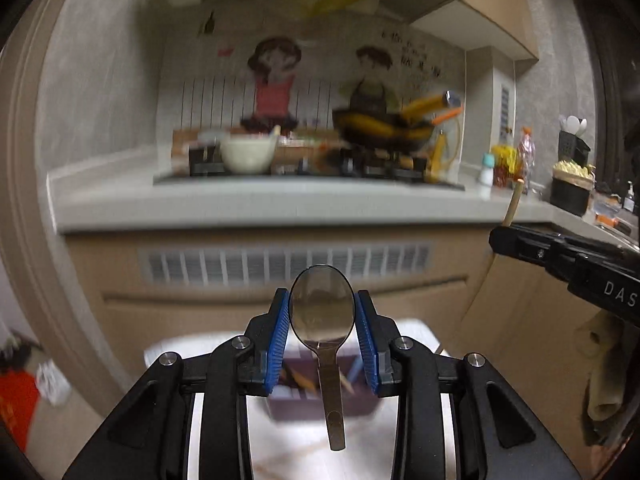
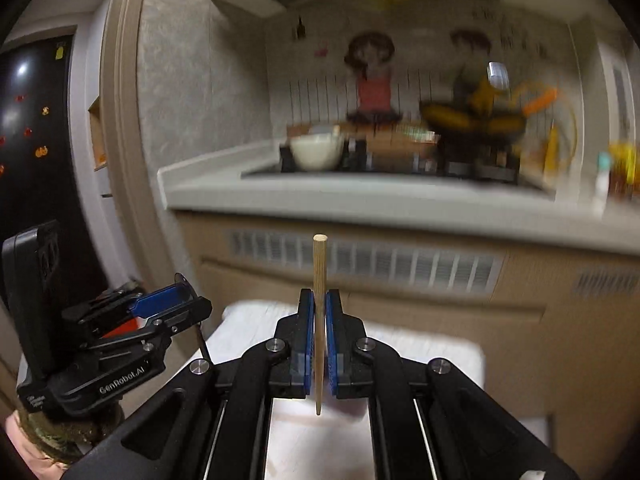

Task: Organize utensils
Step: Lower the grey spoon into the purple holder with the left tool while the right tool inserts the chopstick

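Observation:
My left gripper [image 1: 322,312] is shut on a metal spoon [image 1: 322,308], gripping the bowl between its blue pads, handle hanging down. Below it a dark purple utensil box [image 1: 288,404] holds several pencil-like items on a white table [image 1: 304,452]. My right gripper [image 2: 319,320] is shut on a wooden chopstick [image 2: 319,280] held upright, thick end up. The right gripper also shows at the right edge of the left wrist view [image 1: 568,256], its chopstick [image 1: 514,204] sticking up. The left gripper shows at the left of the right wrist view [image 2: 160,304].
A kitchen counter [image 1: 260,204] runs ahead with a stove, a white bowl [image 1: 248,154] and a black pan [image 1: 384,130]. Condiment bottles [image 1: 508,164] and a black utensil holder [image 1: 574,144] stand at the right. Cabinet fronts with a vent grille [image 2: 360,260] are below.

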